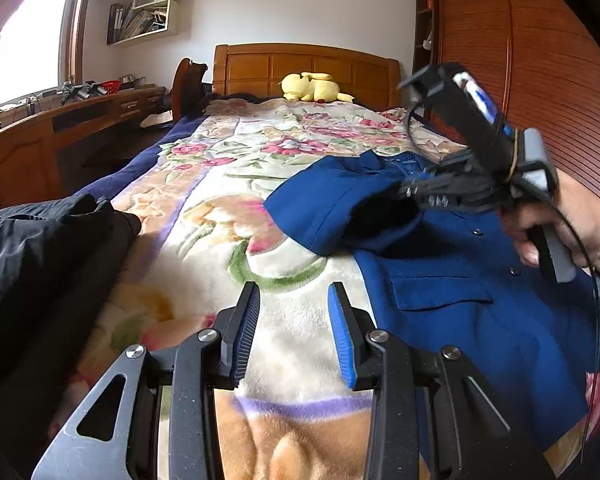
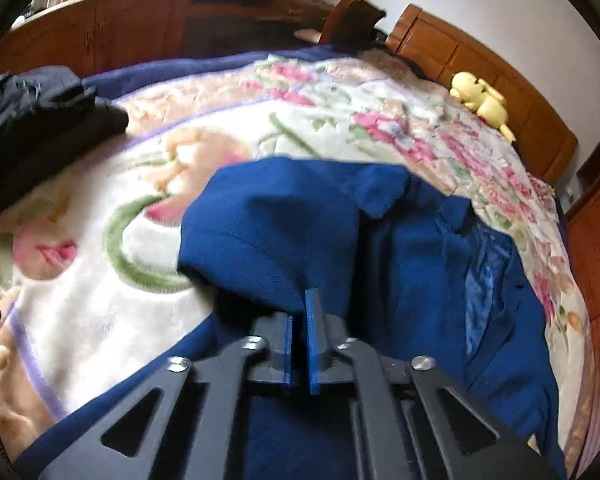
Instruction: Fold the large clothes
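A blue jacket (image 1: 480,292) lies on a floral blanket (image 1: 228,184) spread over the bed, filling the 3 to 5 o'clock part of the left wrist view. One sleeve or shoulder part is lifted and draped toward 12 o'clock, and a flap pocket and two dark buttons face up on the flat front panel.

The right gripper (image 2: 300,340) has its blue-padded fingers (image 2: 313,344) pressed together on a fold of the jacket's cloth, which bunches up just above the tips toward 12 o'clock in the right wrist view; blue lining shows at 3 o'clock there. In the left wrist view a hand (image 1: 568,220) holds this gripper at 3 o'clock over the jacket, and its tips are hidden in the dark sleeve opening.

The left gripper (image 1: 294,332) sits at 6 o'clock of its own view above bare blanket, just beside the jacket's left edge. Its fingers (image 1: 342,340) stand partly spread with nothing between them but the blanket below.

A heap of black clothing (image 1: 48,248) lies at 9 o'clock on the blanket, well apart from the jacket. A yellow plush toy (image 1: 314,87) rests at 12 o'clock against the wooden headboard (image 1: 300,64). A wooden bench (image 1: 40,136) with small clutter runs along the window side at 10 o'clock, shelves hang above it, and a wooden wardrobe (image 1: 520,60) stands at 2 o'clock
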### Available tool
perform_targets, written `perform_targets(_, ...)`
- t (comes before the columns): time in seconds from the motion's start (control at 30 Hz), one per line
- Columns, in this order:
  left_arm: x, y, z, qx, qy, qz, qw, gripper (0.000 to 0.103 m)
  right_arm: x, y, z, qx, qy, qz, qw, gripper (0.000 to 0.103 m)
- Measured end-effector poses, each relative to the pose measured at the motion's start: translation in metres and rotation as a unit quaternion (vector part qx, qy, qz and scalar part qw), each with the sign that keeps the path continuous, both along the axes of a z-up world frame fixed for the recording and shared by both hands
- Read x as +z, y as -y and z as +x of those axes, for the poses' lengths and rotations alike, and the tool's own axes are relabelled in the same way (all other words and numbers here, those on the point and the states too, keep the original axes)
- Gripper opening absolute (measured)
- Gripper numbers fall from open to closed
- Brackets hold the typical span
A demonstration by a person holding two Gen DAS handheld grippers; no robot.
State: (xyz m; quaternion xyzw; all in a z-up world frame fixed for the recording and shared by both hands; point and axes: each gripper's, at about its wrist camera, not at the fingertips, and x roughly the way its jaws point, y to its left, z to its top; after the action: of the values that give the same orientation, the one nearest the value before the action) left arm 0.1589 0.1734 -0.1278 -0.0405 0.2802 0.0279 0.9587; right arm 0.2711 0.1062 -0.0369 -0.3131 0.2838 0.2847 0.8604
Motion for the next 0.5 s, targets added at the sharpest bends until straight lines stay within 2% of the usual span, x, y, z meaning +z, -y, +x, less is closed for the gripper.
perform_targets(0.17, -0.001, 0.007, -0.001, -0.004, 0.000, 0.016, 0.9999, 0.036, 0.040, 0.038, -0.009, -0.045, 0.045, 0.078, 0.995, 0.003)
perform_targets(0.3, -0.001, 0.009, -0.001, -0.004, 0.000, 0.020, 0.9998, 0.036, 0.059, 0.096, -0.011, -0.124, 0.079, 0.128, 0.981, 0.003)
perform_targets(0.37, -0.002, 0.009, -0.001, -0.005, 0.000, 0.019, 0.9998, 0.036, 0.052, 0.124, -0.006, -0.161, 0.060, 0.127, 0.977, 0.003)
perform_targets(0.5, -0.002, 0.009, 0.000, -0.001, -0.002, 0.018, 0.9998, 0.036, 0.017, 0.157, 0.004, -0.202, 0.009, 0.081, 0.976, 0.004)
